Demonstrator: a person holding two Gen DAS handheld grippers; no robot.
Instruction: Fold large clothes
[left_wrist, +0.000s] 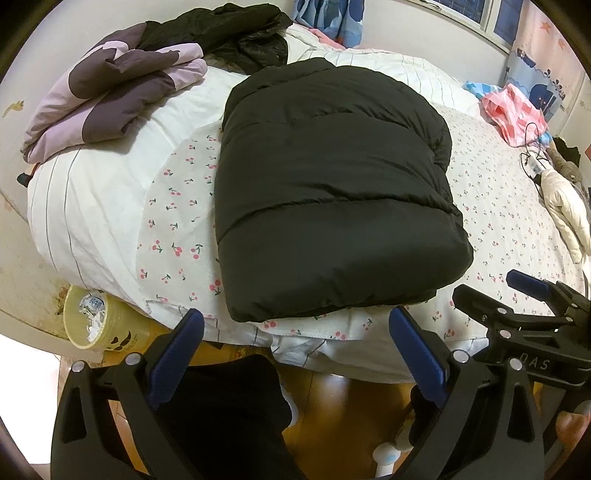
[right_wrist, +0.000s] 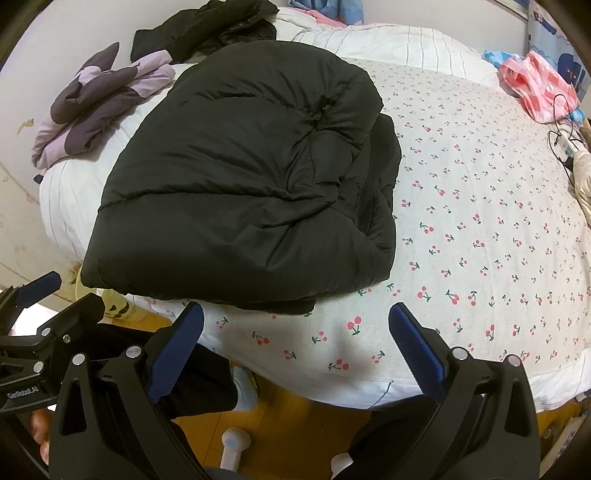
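Far left, floor: a yellow waste bin with paper scraps sits just beside the bed's corner, below your left gripper's view.
Left, on the bed: a folded purple and lilac quilted garment lies on the striped white duvet; behind it, a crumpled black garment near the wall.
Your left gripper: fingers spread wide, nothing between them, hanging over the bed's near edge, just short of the jacket's hem.
Centre: the black puffer jacket lies folded into a thick bundle on the cherry-print sheet, close to the near edge.
Jacket axis: long axis runs from you toward the wall; the flat end faces you, the narrower end points away. Loose layers bunch along its right side.
Your right gripper: jaws wide apart, empty, over bare sheet just right of the jacket's near corner.
Right: open sheet, nothing in your way.
Far right: a pink plastic bag, a black cable, and a cream puffer garment at the bed's edge, well apart from the jacket.
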